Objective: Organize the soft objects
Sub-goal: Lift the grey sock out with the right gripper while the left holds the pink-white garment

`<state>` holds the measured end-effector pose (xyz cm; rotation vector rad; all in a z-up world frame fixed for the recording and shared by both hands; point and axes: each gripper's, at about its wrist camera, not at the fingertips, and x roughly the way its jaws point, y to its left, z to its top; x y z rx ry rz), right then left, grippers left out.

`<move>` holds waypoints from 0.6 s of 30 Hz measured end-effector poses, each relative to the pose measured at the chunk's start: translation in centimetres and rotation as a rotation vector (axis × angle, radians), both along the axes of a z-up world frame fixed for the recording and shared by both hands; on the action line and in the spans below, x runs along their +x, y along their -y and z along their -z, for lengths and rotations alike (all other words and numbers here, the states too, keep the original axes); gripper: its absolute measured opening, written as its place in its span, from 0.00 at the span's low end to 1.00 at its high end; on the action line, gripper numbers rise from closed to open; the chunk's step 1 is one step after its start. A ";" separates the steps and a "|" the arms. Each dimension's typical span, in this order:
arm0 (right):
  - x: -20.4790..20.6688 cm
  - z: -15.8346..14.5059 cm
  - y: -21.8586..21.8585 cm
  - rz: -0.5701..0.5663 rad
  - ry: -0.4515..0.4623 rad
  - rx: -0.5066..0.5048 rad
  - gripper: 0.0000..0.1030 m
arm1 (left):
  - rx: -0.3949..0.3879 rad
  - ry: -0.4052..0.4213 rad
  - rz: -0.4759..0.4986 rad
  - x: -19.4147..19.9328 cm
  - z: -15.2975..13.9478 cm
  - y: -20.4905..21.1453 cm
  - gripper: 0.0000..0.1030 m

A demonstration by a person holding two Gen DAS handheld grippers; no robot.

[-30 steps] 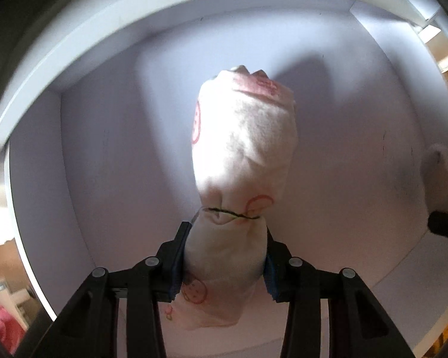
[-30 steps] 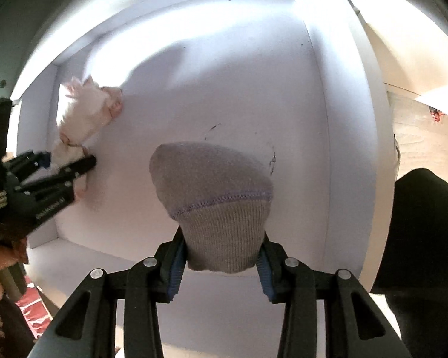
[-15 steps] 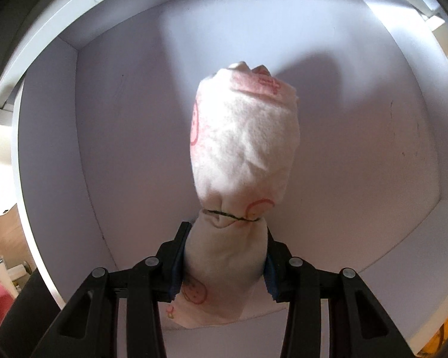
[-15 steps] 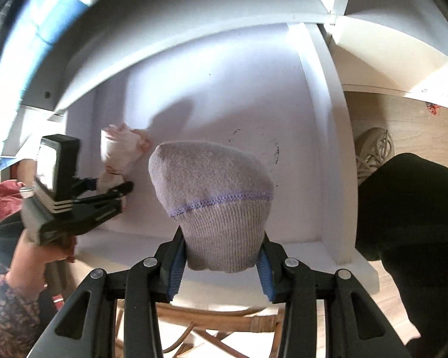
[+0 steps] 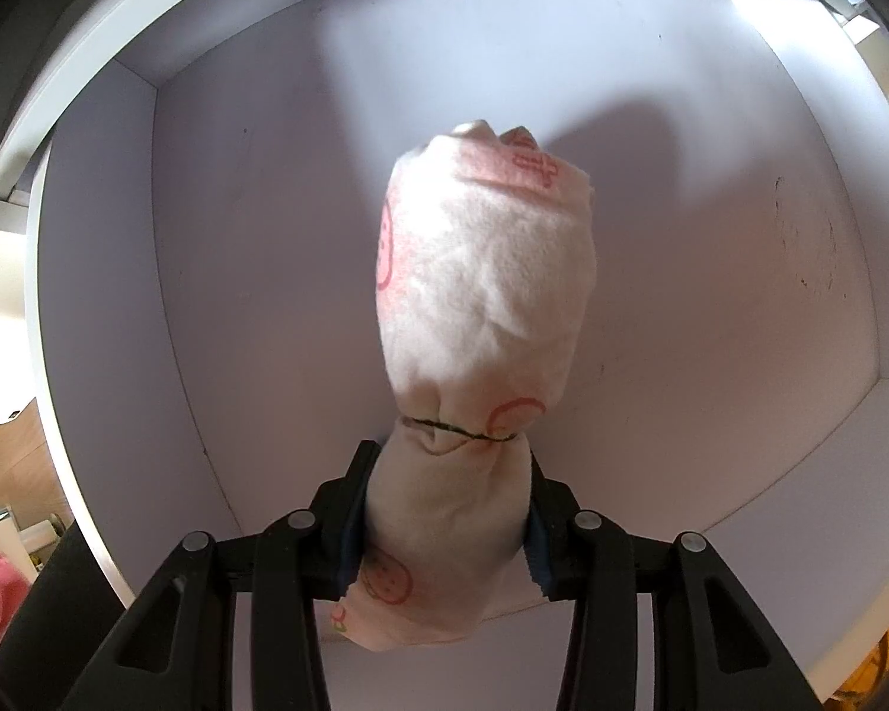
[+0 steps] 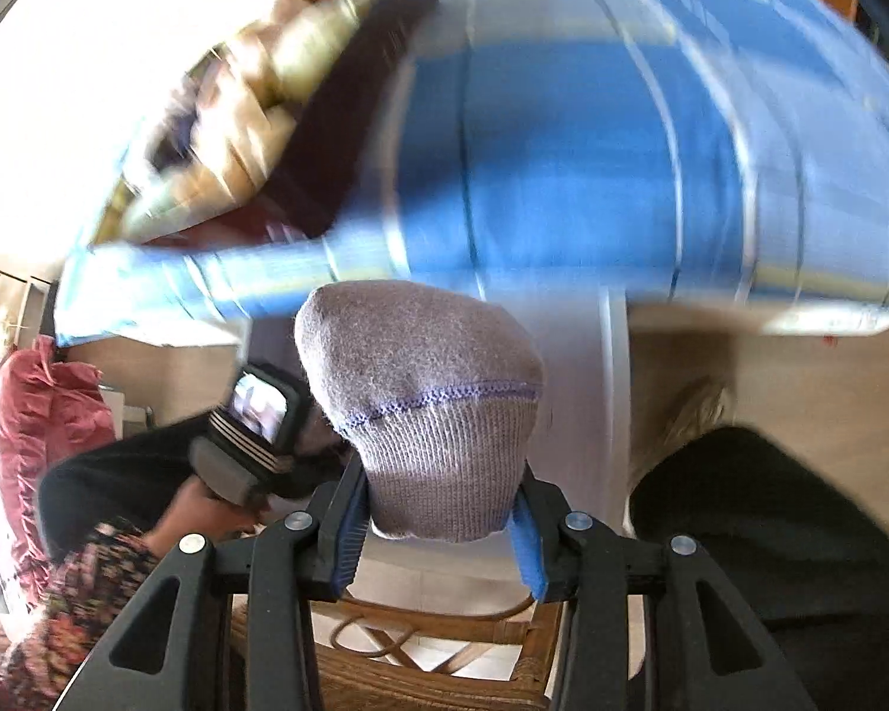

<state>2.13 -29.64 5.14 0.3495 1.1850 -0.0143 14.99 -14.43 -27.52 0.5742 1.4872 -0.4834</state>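
Note:
My left gripper [image 5: 444,524] is shut on a rolled white sock with pink prints [image 5: 486,302] and holds it upright inside a white shelf cubby [image 5: 255,225]. My right gripper [image 6: 438,518] is shut on a rolled grey sock with a purple stitch line [image 6: 421,391] and holds it outside the cubby, in front of the shelf. The left gripper's body [image 6: 249,438], held in a hand, shows at the left of the right wrist view.
A blue and white cloth [image 6: 563,178] lies blurred on top of the shelf. A wicker chair [image 6: 421,646] stands below the right gripper. A pink cushion [image 6: 35,409] is at the far left. A dark shape [image 6: 770,539] fills the lower right.
My right gripper has pulled back out of the cubby and tilted upward with the grey sock. My left gripper has shifted slightly left inside the cubby, still holding the pink-print sock.

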 end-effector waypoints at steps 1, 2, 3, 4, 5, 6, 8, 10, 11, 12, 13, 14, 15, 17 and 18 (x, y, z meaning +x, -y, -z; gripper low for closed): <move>0.2 -1.0 0.2 -0.003 0.013 -0.004 0.40 | 0.004 0.001 0.003 0.0 0.0 0.3 0.44; 0.6 -2.2 0.2 -0.008 0.028 -0.011 0.40 | 0.010 0.002 0.007 0.0 0.1 0.8 0.45; 1.0 -3.5 0.2 -0.014 0.043 -0.019 0.40 | 0.016 0.003 0.013 -0.1 0.5 1.2 0.45; 1.4 -4.3 0.2 -0.018 0.052 -0.024 0.40 | 0.019 0.002 0.015 -0.2 0.2 1.7 0.45; 1.8 -5.1 0.1 -0.023 0.060 -0.027 0.40 | 0.019 0.000 0.014 -0.1 0.1 1.8 0.45; 2.3 -5.9 0.0 -0.031 0.068 -0.024 0.40 | 0.017 -0.004 0.010 0.0 0.1 1.9 0.45; 3.1 -7.1 -1.0 -0.048 0.079 -0.013 0.40 | 0.014 -0.011 0.006 0.2 0.3 1.4 0.45; 4.4 -8.1 -2.3 -0.073 0.086 -0.001 0.40 | 0.013 -0.012 0.006 0.3 1.1 1.2 0.45; 4.9 -8.0 -3.3 -0.084 0.087 -0.005 0.40 | 0.014 -0.013 0.006 0.5 1.0 1.3 0.45; 5.4 -8.5 -4.1 -0.103 0.088 -0.016 0.40 | 0.012 -0.012 0.006 0.7 0.5 0.9 0.44; 6.0 -8.9 -4.9 -0.125 0.088 -0.031 0.40 | 0.012 -0.013 0.005 0.7 0.5 0.9 0.44; 6.7 -9.2 -5.8 -0.150 0.089 -0.049 0.40 | 0.010 -0.013 0.004 0.8 0.6 0.9 0.44; 7.3 -9.5 -6.6 -0.164 0.088 -0.061 0.40 | 0.010 -0.014 0.004 1.0 0.5 0.9 0.44; 8.5 -9.5 -8.2 -0.193 0.082 -0.078 0.40 | 0.010 -0.014 0.004 1.0 0.6 1.0 0.43; 9.2 -9.6 -9.0 -0.205 0.079 -0.086 0.40 | 0.010 -0.014 0.003 1.1 0.6 1.1 0.43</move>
